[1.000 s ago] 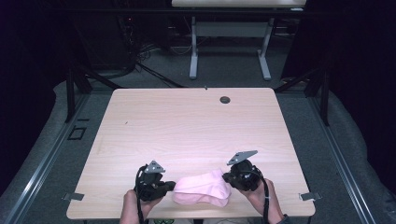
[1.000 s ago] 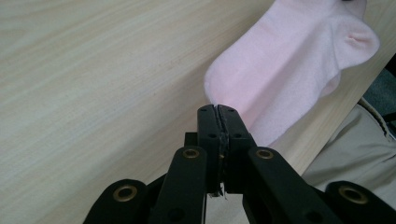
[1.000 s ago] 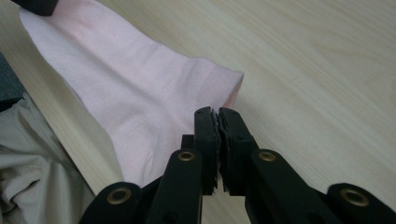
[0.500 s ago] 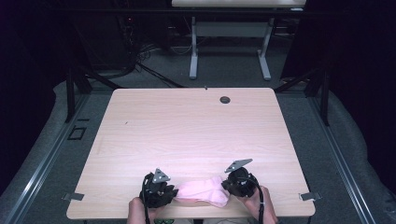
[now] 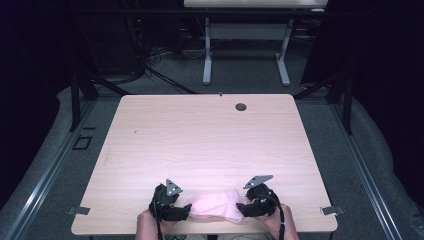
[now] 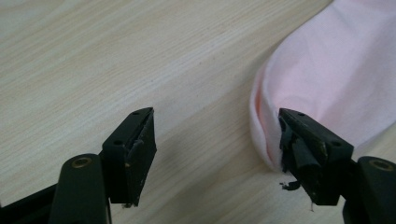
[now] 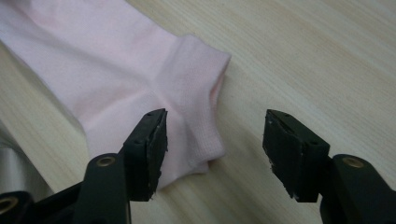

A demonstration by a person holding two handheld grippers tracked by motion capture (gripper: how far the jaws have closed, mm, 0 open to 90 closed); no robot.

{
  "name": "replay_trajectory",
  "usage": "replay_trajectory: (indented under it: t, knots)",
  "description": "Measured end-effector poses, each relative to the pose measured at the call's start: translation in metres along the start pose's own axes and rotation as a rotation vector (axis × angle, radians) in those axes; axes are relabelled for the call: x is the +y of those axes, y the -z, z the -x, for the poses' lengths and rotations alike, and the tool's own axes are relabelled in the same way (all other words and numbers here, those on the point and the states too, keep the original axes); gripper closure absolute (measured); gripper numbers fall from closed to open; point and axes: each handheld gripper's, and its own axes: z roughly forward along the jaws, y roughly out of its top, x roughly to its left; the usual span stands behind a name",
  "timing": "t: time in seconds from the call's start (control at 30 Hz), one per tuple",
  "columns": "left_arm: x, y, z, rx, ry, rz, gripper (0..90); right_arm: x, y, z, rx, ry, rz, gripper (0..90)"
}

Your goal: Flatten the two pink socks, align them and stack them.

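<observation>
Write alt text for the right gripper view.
A pink sock lies flat on a pale wooden table, cuff end nearest. The right gripper has just opened, one black jaw over the cuff and the other over bare wood.

The worktop (image 5: 210, 140) is light wood-grain laminate. A pink sock (image 5: 216, 205) lies flat on it at the near edge. A dark round grommet (image 5: 241, 107) sits near the far edge.

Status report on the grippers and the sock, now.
Left gripper and right gripper just opened, off the pink sock. Sock flat at table edge. Nothing in the way.
</observation>
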Motion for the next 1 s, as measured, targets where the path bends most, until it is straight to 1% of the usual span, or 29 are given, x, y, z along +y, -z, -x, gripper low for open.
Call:
replay_trajectory:
  t: [0.03,0.07,0.1,0.17,0.2,0.23,0.27,0.33,0.4,0.43,0.47,0.53,0.63,0.7,0.77,0.8,0.87,0.9,0.93,0.97,1.0]
  knots:
    - [0.000,0.000,-0.001,0.002,-0.003,-0.001,26.5,-0.001,0.000,0.000,-0.012,-0.001,-0.010,35.4]
    - [-0.001,0.001,-0.002,-0.002,0.001,0.000,25.0,-0.002,0.000,0.001,-0.008,-0.003,0.000,33.4]
    - [-0.001,0.002,-0.003,0.000,0.007,0.007,22.1,-0.002,0.002,0.001,-0.013,-0.004,-0.012,31.0]
    - [-0.002,0.007,-0.006,-0.001,0.009,0.022,17.3,-0.005,0.004,0.004,-0.010,-0.013,0.013,27.7]
    - [-0.003,0.010,-0.007,-0.003,0.017,0.037,15.1,-0.006,0.007,0.006,-0.006,-0.027,0.016,25.5]
    - [-0.004,0.013,-0.010,-0.003,0.021,0.050,14.6,-0.007,0.010,0.008,-0.007,-0.035,0.027,23.6]
    - [-0.005,0.016,-0.012,-0.001,0.034,0.058,12.8,-0.008,0.012,0.009,-0.005,-0.047,0.041,20.9]
    - [-0.007,0.022,-0.019,0.007,0.044,0.073,8.3,-0.012,0.020,0.014,-0.009,-0.057,0.065,16.1]
    - [-0.011,0.028,-0.027,0.023,0.070,0.092,5.0,-0.016,0.026,0.018,-0.017,-0.075,0.095,13.6]
    - [-0.013,0.030,-0.032,0.025,0.082,0.093,3.7,-0.018,0.030,0.021,-0.025,-0.076,0.099,11.8]
    - [-0.016,0.032,-0.037,0.027,0.098,0.099,2.3,-0.020,0.032,0.024,-0.033,-0.088,0.106,9.2]
    - [-0.020,0.034,-0.046,0.049,0.113,0.091,0.9,-0.025,0.036,0.031,-0.045,-0.112,0.114,5.2]
    - [-0.027,0.034,-0.058,0.085,0.135,0.084,0.3,-0.032,0.041,0.041,-0.079,-0.134,0.114,0.8]
    - [-0.034,0.032,-0.068,0.104,0.162,0.082,0.3,-0.037,0.042,0.047,-0.104,-0.159,0.125,0.0]
    - [-0.041,0.029,-0.078,0.119,0.187,0.080,0.2,-0.043,0.043,0.054,-0.131,-0.169,0.123,0.0]
    - [-0.044,0.028,-0.082,0.125,0.201,0.079,0.2,-0.045,0.043,0.058,-0.135,-0.178,0.123,0.0]
    - [-0.051,0.024,-0.091,0.144,0.211,0.065,0.2,-0.051,0.042,0.065,-0.154,-0.194,0.119,0.0]
    - [-0.054,0.021,-0.095,0.140,0.224,0.062,0.2,-0.054,0.041,0.069,-0.167,-0.204,0.120,0.0]
    - [-0.057,0.018,-0.099,0.148,0.230,0.056,0.2,-0.056,0.040,0.073,-0.170,-0.213,0.116,0.0]
    - [-0.059,0.016,-0.102,0.158,0.232,0.055,0.2,-0.059,0.038,0.077,-0.179,-0.223,0.116,0.0]
    - [-0.061,0.015,-0.104,0.183,0.226,0.063,0.0,-0.062,0.036,0.082,-0.182,-0.233,0.111,0.0]
